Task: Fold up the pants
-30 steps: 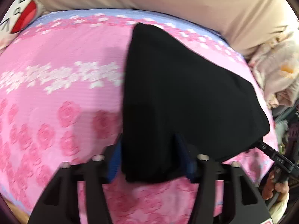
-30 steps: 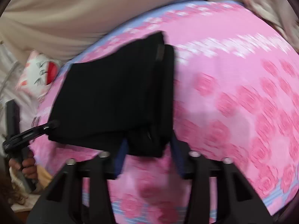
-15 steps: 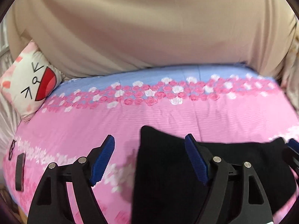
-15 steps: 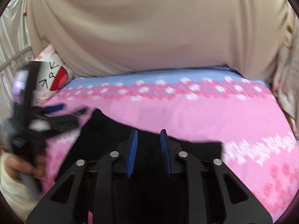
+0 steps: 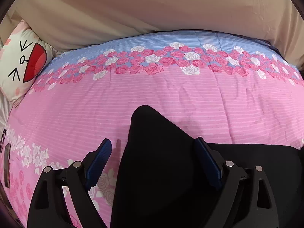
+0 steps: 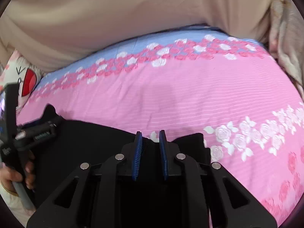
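The black pants (image 5: 157, 161) lie folded on the pink rose bedspread (image 5: 171, 95), with one corner poking up toward the far side. My left gripper (image 5: 153, 152) straddles that corner. Its jaws are opening wide, and the left pad (image 5: 98, 161) stands clear of the cloth. In the right wrist view the pants (image 6: 85, 142) spread to the left and under my right gripper (image 6: 150, 138). Its jaws are closing to a narrow gap over the pants' far edge. Bedspread shows through the top of the gap, and I cannot see the pads pressing on cloth.
A cartoon-face pillow (image 5: 20, 64) sits at the bed's far left, against a beige cover (image 5: 152, 5) along the back. Crumpled bedding (image 6: 285, 38) lies at the right. A small dark object (image 5: 6, 165) rests near the left edge. A person's hand (image 6: 13, 174) holds the left tool.
Both cameras have swung from looking down on the pants to looking across the bed. The left jaws let go of the fold and widened. The right jaws narrowed.
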The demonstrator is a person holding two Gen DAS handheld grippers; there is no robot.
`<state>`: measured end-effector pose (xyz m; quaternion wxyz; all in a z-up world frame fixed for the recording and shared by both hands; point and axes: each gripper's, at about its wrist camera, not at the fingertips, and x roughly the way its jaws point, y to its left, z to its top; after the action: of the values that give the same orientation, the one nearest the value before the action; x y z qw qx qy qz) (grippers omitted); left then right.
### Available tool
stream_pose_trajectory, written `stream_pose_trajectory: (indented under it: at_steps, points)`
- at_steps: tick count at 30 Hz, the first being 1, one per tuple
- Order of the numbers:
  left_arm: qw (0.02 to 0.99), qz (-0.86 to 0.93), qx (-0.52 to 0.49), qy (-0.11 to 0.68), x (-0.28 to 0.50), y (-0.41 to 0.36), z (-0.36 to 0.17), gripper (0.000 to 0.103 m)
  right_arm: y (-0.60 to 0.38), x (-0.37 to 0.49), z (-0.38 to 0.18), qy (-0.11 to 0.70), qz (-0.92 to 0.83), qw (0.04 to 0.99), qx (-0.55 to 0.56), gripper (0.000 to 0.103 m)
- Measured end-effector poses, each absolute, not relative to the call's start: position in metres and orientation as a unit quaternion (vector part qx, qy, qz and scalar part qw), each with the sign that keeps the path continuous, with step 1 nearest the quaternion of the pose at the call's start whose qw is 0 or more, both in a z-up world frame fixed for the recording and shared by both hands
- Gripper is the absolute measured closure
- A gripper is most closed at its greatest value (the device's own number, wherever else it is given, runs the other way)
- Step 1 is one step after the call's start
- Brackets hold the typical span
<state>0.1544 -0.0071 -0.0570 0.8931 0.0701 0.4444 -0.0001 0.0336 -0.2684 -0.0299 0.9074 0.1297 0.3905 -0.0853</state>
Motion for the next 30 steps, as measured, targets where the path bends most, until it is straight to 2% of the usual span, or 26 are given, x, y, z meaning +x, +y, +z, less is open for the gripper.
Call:
stream_pose_trajectory:
  at_steps: [1, 3, 5, 6, 8, 9, 13, 18, 27, 30]
  points:
    - [0.893, 0.001, 0.070, 0.444, 0.154, -0.007, -0.056, 0.015, -0.261, 0.022, -0.016, 0.370, -0.091, 0.917, 0.120, 0.084]
    - [0.893, 0.000, 0.067, 0.444, 0.154, -0.006, -0.056, 0.015, -0.245, 0.009, -0.007, 0.354, -0.083, 0.927, 0.088, 0.086]
    - [0.893, 0.002, 0.073, 0.443, 0.154, -0.010, -0.055, 0.015, -0.247, 0.016, -0.030, 0.393, -0.108, 0.912, 0.047, 0.085]
    - [0.894, 0.004, 0.077, 0.442, 0.153, -0.012, -0.054, 0.016, -0.259, 0.010, -0.039, 0.382, -0.098, 0.917, 0.066, 0.085]
    - [0.897, 0.009, 0.096, 0.432, 0.148, -0.015, -0.048, 0.016, -0.268, -0.003, -0.022, 0.375, -0.104, 0.914, 0.110, 0.085]
    - [0.901, 0.012, 0.101, 0.422, 0.141, -0.015, -0.042, 0.016, -0.268, -0.013, -0.009, 0.360, -0.117, 0.919, 0.107, 0.082]
    - [0.910, -0.005, 0.104, 0.402, 0.108, -0.010, -0.024, 0.015, -0.251, -0.044, 0.015, 0.341, -0.070, 0.932, 0.103, 0.082]
    - [0.906, -0.020, 0.107, 0.410, 0.071, -0.004, -0.024, 0.015, -0.227, -0.073, -0.006, 0.364, -0.075, 0.926, 0.058, 0.084]
    - [0.899, -0.020, 0.105, 0.425, 0.030, 0.005, -0.037, 0.015, -0.232, -0.087, -0.018, 0.367, -0.075, 0.924, 0.077, 0.085]
    - [0.900, -0.013, 0.112, 0.421, 0.026, 0.009, -0.045, 0.012, -0.233, -0.091, -0.025, 0.370, -0.078, 0.923, 0.071, 0.085]
